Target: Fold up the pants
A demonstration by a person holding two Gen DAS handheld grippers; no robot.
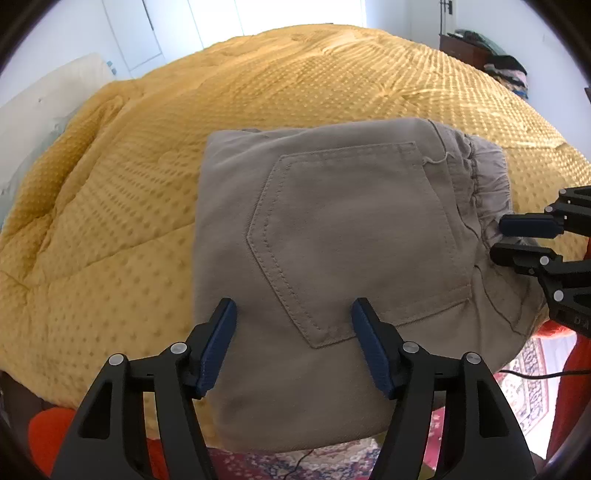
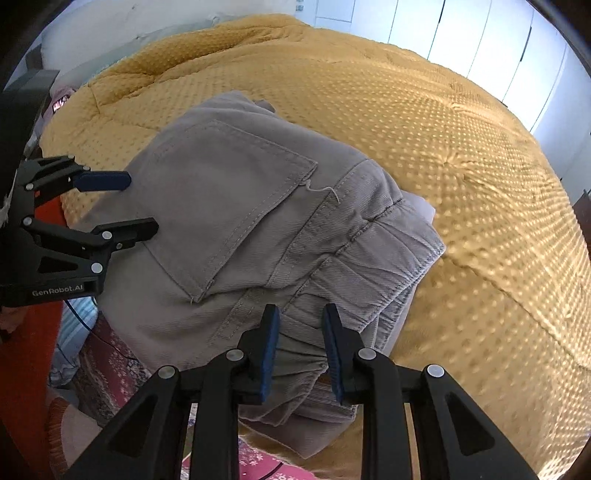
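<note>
The grey-beige pants (image 1: 332, 240) lie folded into a compact bundle on the yellow bedspread (image 1: 110, 221), back pocket up, at the bed's near edge. My left gripper (image 1: 293, 314) is open and empty, its blue pads over the bundle's near side, left of the pocket. My right gripper (image 2: 300, 321) is partly open over the elastic waistband (image 2: 369, 273); its pads straddle the gathered fabric without clamping it. Each gripper shows in the other's view: the right (image 1: 496, 238) at the waistband end, the left (image 2: 142, 201) at the pocket side.
The yellow dotted bedspread (image 2: 461, 184) stretches wide beyond the pants. A patterned red rug (image 1: 528, 373) and a cable lie on the floor below the bed edge. White wardrobe doors (image 2: 461, 33) and a dark dresser (image 1: 465, 48) stand at the back.
</note>
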